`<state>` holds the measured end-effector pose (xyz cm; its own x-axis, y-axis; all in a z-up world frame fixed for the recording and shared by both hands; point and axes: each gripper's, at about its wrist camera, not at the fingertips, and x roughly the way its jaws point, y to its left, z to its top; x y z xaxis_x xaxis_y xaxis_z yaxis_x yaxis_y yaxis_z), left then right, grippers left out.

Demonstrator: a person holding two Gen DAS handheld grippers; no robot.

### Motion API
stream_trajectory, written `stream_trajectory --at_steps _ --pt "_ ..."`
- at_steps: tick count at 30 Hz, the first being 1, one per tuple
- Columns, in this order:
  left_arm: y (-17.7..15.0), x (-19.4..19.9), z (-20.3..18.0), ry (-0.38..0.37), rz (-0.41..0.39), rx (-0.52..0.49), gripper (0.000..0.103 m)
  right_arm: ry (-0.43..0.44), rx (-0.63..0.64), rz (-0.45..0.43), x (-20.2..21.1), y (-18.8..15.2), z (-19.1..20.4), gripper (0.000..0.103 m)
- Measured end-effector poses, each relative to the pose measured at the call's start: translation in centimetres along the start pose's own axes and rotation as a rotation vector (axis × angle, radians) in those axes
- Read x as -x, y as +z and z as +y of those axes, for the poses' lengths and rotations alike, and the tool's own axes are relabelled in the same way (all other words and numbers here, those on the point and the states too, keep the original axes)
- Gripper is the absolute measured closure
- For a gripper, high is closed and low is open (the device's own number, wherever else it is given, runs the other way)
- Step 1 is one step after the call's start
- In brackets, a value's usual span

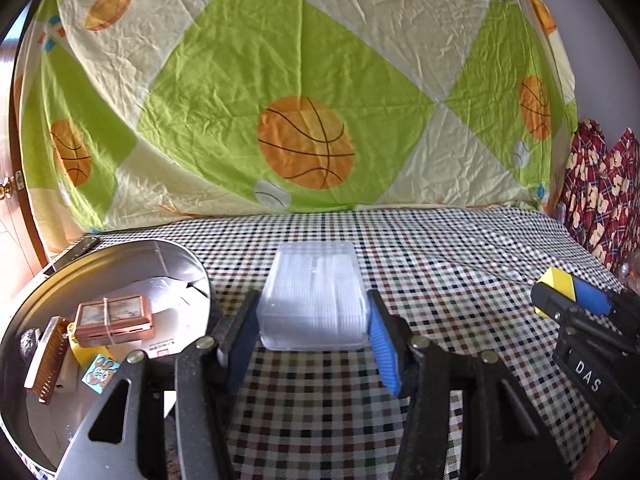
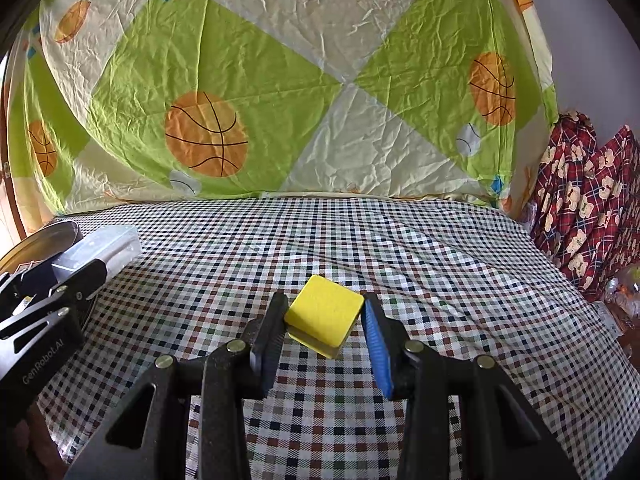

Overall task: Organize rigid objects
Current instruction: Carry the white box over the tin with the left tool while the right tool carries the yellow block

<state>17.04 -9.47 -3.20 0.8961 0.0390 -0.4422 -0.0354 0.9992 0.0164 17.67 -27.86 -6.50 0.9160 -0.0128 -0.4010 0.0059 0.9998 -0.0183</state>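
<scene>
Left gripper (image 1: 314, 334) fingers clamp the clear box (image 1: 314, 296), lower centre, beside the round tin (image 1: 182, 258) (likely destination). Right gripper (image 2: 324, 334) pinches the yellow block (image 2: 324, 308).

left gripper (image 1: 312, 344): black linkage arms, silver rivets, ribbed blue pads (body printed "GenRobot.AI")
right gripper (image 2: 324, 338): same black frame, blue pads, white "DAS" lettering

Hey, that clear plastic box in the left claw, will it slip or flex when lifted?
The clear plastic box looks rigid, so probably little flex. Its smooth glossy walls could slip against the left claw. It seems light, likely lifting easily.
</scene>
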Motion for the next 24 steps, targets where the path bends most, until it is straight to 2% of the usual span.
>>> stream_trajectory --at_steps 24 --pt "-0.9 3.7 3.0 0.058 -0.114 0.052 0.052 0.027 -0.011 -0.084 2.1 -0.3 1.9 0.063"
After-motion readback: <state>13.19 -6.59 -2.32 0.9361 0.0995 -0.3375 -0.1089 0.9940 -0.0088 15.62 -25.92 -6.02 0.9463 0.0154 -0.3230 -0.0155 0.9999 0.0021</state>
